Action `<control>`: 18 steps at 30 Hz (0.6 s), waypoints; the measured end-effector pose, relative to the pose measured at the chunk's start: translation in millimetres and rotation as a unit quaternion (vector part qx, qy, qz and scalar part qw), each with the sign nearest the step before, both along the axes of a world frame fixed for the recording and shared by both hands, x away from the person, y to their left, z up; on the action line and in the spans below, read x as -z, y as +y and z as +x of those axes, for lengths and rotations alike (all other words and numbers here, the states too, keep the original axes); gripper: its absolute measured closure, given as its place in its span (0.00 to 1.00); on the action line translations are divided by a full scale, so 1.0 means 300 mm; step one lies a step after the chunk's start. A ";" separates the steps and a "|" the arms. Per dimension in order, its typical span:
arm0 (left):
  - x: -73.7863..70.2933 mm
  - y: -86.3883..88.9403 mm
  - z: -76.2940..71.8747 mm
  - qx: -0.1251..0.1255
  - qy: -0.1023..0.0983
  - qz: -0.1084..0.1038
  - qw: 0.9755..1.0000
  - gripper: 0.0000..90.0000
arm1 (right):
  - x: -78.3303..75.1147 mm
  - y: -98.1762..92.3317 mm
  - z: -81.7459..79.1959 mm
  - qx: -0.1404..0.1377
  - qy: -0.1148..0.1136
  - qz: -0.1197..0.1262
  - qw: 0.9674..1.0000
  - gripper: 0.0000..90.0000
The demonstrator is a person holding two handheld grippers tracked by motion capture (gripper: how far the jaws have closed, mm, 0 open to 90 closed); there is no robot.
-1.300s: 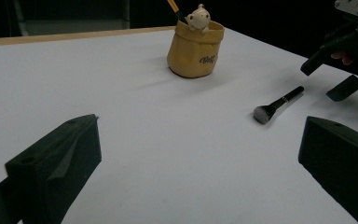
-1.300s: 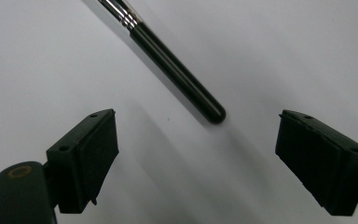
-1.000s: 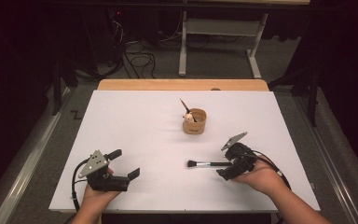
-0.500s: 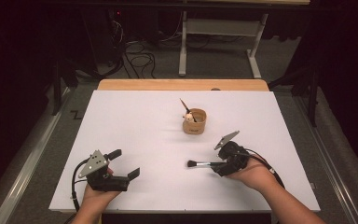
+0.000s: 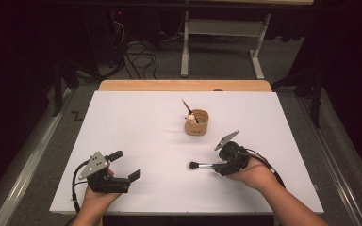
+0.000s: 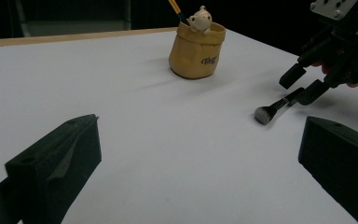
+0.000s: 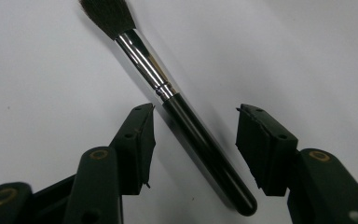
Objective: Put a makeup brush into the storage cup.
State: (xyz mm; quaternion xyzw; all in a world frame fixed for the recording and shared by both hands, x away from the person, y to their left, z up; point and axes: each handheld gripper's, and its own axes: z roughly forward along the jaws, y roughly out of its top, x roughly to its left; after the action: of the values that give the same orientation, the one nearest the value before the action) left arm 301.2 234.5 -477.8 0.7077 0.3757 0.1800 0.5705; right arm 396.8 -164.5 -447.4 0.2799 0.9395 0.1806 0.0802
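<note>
A black-handled makeup brush [image 5: 201, 165] [image 7: 186, 121] lies flat on the white table [image 5: 136, 122], bristles pointing left in the high view. My right gripper [image 5: 218, 166] [image 7: 195, 116] is lowered over its handle. Its jaws have just been closing and now straddle the handle with a gap still visible on one side, so they are open around it. My left gripper [image 5: 127, 165] [image 6: 200, 140] rests near the front left, jaws wide open and empty. From the left gripper view I see the right gripper [image 6: 303, 86] over the brush [image 6: 272, 109].
A tan cup [image 5: 197, 123] [image 6: 196, 51] with a small bear figure and an orange-handled brush standing in it sits behind the makeup brush at mid table. A wooden strip [image 5: 184, 85] runs along the far edge. Cables and table legs lie on the floor beyond.
The right gripper has shifted slightly left and settled down over the brush handle, with its jaws narrowing around it. The left gripper and the cup stayed put.
</note>
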 end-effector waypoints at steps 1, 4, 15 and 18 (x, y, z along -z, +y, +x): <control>0.000 -0.001 0.000 0.001 0.000 0.000 1.000 0.00 | 0.000 -0.001 0.001 -0.003 -0.001 0.000 1.000 0.55; -0.002 -0.001 -0.001 0.001 -0.002 0.000 1.000 0.00 | 0.002 0.005 -0.004 -0.010 0.001 -0.002 1.000 0.59; -0.002 0.003 -0.001 -0.001 -0.001 0.000 1.000 0.00 | 0.011 0.007 0.003 -0.023 0.005 -0.006 1.000 0.68; -0.002 0.003 -0.002 -0.001 -0.002 -0.001 1.000 0.00 | 0.014 0.011 0.000 -0.027 0.005 -0.009 1.000 0.68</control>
State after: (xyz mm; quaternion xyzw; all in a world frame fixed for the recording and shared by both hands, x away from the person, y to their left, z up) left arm 300.8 235.3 -477.1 0.7065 0.3756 0.1812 0.5718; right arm 397.0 -161.3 -451.5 0.2545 0.9488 0.1724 0.0727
